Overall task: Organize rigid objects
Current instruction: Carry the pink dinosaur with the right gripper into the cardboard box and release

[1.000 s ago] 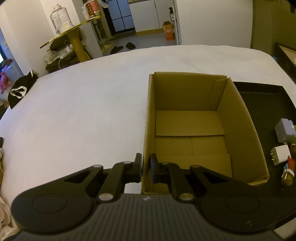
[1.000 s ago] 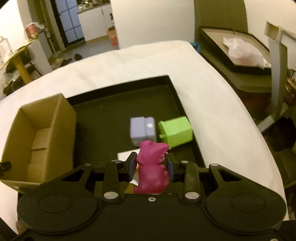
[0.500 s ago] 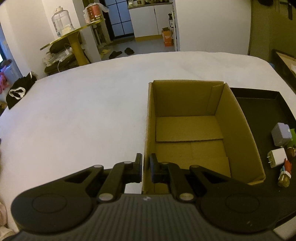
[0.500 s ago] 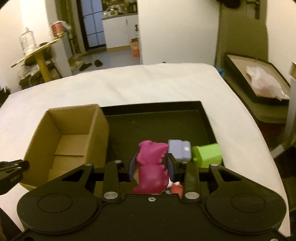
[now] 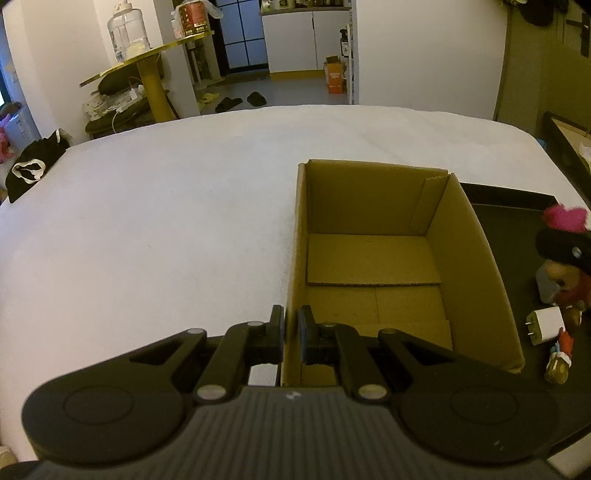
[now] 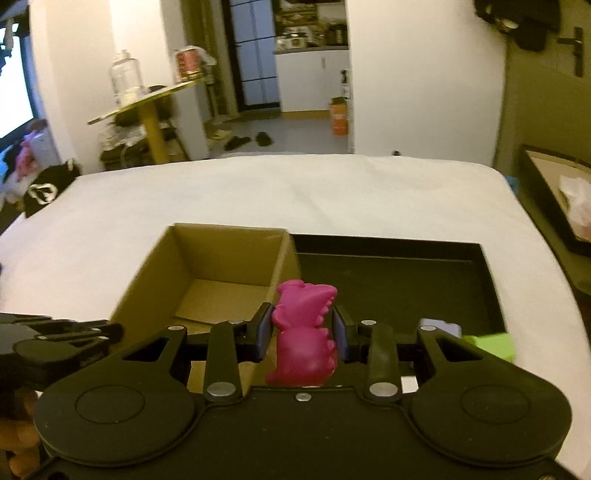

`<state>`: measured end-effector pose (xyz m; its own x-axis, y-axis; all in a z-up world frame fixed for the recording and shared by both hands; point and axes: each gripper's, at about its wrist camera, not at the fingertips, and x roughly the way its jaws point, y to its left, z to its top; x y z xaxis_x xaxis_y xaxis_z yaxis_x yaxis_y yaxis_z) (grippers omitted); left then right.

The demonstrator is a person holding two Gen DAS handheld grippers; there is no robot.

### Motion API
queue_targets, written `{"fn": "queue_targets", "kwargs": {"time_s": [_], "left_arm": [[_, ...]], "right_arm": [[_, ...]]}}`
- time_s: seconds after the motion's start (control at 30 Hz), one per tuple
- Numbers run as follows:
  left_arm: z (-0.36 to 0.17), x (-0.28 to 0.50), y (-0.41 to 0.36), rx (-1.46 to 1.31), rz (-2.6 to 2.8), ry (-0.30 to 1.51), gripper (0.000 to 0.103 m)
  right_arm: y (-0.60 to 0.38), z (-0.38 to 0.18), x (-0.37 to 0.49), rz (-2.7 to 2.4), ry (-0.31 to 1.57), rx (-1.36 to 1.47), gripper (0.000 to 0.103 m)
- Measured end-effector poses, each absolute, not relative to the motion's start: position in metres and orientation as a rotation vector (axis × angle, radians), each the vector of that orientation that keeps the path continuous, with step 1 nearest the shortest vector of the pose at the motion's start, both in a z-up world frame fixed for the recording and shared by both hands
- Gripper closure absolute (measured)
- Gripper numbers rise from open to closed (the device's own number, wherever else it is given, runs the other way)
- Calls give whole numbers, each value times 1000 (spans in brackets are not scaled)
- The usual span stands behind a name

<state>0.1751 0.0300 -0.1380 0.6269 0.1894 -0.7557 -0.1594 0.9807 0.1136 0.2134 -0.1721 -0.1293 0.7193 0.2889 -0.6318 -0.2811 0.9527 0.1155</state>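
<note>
Your right tool (image 6: 303,332) grips the magenta dinosaur toy (image 6: 304,332) above the seam where the open cardboard box (image 6: 218,280) meets the black tray (image 6: 480,258) on the white bed (image 6: 258,192), while your left tool (image 5: 291,332) clamps the box's near-left wall.

No legible text anywhere. Red label on canister (image 5: 192,20) atop yellow side table (image 5: 147,55) carries print too blurred to read. White emblem on black cloth (image 5: 31,170), no letters.
</note>
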Motion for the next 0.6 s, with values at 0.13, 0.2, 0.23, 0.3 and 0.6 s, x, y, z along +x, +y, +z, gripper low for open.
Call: {"fn": "queue_targets", "kwargs": {"time_s": [0.13, 0.2, 0.23, 0.3, 0.6], "left_arm": [[-141, 179, 33, 19, 197, 884, 96], [-141, 181, 35, 8, 193, 886, 95], [-142, 181, 36, 4, 192, 885, 95], [-142, 181, 37, -7, 188, 884, 95], [-146, 184, 42, -55, 182, 890, 95]], "right_arm": [[-158, -128, 217, 356, 683, -1, 69], [-151, -130, 221, 372, 681, -12, 69], [-148, -130, 222, 376, 682, -16, 69], [-142, -133, 225, 385, 689, -22, 69], [-117, -138, 238, 441, 713, -10, 69]]}}
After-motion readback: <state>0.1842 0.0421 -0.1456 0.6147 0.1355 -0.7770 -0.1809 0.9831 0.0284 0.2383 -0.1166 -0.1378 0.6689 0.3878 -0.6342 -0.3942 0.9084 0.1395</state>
